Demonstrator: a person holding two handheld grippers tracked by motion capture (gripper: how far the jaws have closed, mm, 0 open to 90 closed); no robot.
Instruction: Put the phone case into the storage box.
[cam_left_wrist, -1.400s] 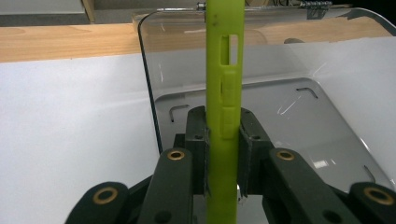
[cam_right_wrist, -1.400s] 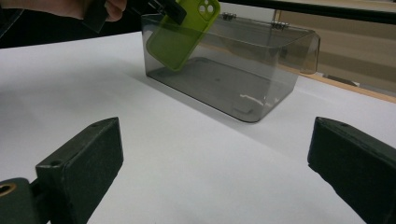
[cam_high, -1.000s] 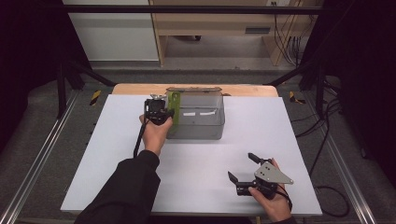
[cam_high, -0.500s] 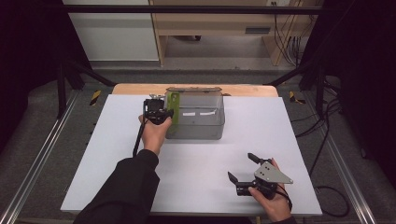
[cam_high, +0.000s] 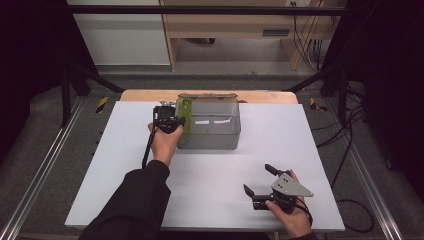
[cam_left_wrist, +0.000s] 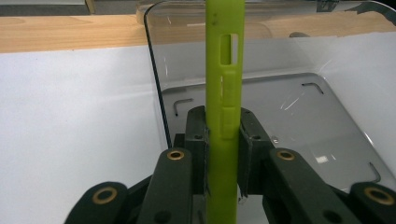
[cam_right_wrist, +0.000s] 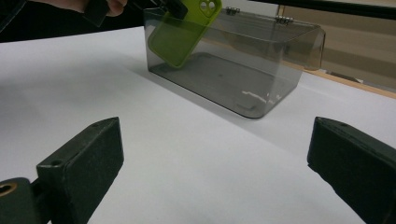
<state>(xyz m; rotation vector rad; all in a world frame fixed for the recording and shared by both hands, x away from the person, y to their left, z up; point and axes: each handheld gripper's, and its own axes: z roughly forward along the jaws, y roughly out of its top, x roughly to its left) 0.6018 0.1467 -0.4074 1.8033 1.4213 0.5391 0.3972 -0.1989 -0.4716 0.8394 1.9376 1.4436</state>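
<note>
A lime-green phone case (cam_left_wrist: 224, 79) stands on edge between the jaws of my left gripper (cam_left_wrist: 223, 128), which is shut on it. In the high view my left gripper (cam_high: 175, 119) holds the phone case (cam_high: 186, 114) at the left end of a clear smoky plastic box (cam_high: 212, 140) with its lid open. From the right gripper view the phone case (cam_right_wrist: 184, 32) hangs tilted inside the box (cam_right_wrist: 243, 74), partly below its rim. My right gripper (cam_high: 261, 180) rests near the table's front right, open, with nothing between its jaws.
The white tabletop (cam_high: 120, 170) spreads around the box. A wooden strip (cam_high: 145, 95) runs along the table's far edge. Metal rails (cam_high: 45, 170) flank the table, and cables (cam_high: 350, 145) trail on the right. Furniture stands beyond.
</note>
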